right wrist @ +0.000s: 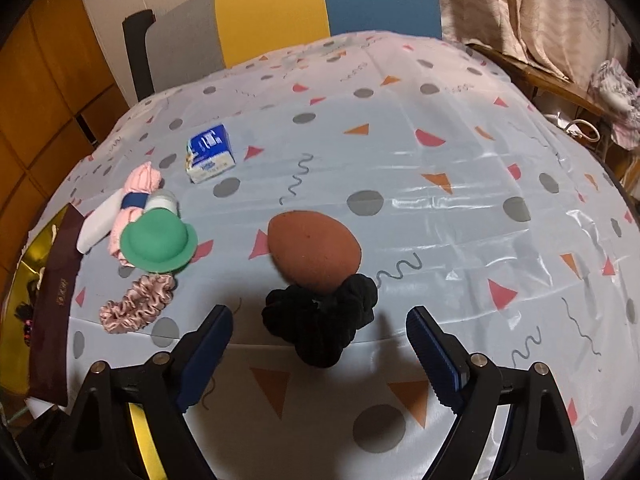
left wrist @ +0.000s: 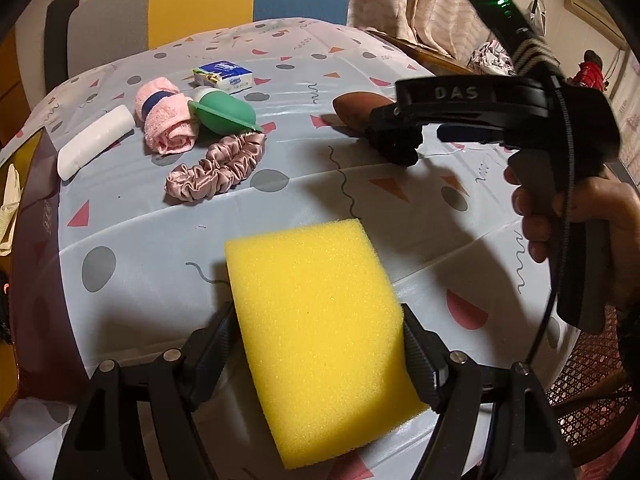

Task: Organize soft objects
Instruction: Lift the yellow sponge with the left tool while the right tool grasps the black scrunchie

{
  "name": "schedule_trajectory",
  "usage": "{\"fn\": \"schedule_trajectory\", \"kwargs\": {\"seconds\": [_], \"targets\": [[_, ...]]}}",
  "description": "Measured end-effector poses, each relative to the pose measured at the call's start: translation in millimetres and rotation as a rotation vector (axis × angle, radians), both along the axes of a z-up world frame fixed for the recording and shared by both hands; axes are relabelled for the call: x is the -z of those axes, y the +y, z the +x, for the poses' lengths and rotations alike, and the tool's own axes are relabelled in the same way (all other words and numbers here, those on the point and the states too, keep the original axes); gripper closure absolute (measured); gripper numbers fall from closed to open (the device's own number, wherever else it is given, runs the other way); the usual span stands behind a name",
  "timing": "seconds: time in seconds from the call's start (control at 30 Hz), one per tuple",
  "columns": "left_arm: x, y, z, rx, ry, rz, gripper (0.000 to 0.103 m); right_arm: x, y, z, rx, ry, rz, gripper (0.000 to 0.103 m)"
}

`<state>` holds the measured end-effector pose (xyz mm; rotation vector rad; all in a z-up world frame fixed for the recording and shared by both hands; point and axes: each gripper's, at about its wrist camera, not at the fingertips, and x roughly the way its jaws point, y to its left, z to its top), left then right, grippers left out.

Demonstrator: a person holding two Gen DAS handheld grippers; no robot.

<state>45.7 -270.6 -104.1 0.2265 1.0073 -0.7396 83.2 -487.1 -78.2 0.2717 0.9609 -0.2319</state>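
Left gripper (left wrist: 320, 344) jaws clamp yellow sponge (left wrist: 320, 320) between them, above tablecloth (left wrist: 400, 208). Right gripper (right wrist: 320, 344) jaws spread wide, black scrunchie (right wrist: 320, 316) just ahead, touching brown sponge egg (right wrist: 312, 248).

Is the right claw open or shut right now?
Open. In the right wrist view, the right claw has its two fingers spread wide, nothing between them; the black scrunchie lies just ahead on the tablecloth.

In my right wrist view, the sponge egg (right wrist: 314, 250) sits mid-frame on the tabletop (right wrist: 460, 208), touching the dark scrunchie (right wrist: 320, 316) just below it. At left lie the tissue pack (right wrist: 210, 154), rolled towel (right wrist: 138, 200) and satin scrunchie (right wrist: 138, 304) (all clustered).
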Motion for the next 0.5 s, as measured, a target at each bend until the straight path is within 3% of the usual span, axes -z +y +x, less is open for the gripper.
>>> {"fn": "schedule_trajectory", "kwargs": {"seconds": [0.13,0.2,0.27,0.3,0.33,0.37,0.5], "targets": [[0,0,0,-0.004,-0.001,0.000,0.025,3,-3,4,0.000,0.000,-0.006,0.014],[0,0,0,-0.005,-0.001,-0.001,0.025,4,-1,6,-0.013,0.004,-0.019,0.021],[0,0,-1,-0.008,-0.003,0.001,0.024,9,2,10,-0.033,0.021,-0.031,0.031],[-1,-1,-1,-0.008,-0.005,0.002,0.024,11,3,11,-0.036,0.035,-0.038,0.046],[-1,-1,-1,-0.010,-0.006,0.002,0.024,14,4,12,-0.041,0.045,-0.041,0.071],[-1,-1,-1,-0.011,-0.005,0.001,0.024,16,4,13,-0.051,0.056,-0.042,0.079],[-2,0,-2,-0.009,-0.008,0.003,0.025,10,16,11,-0.122,0.043,-0.030,0.086]]}}
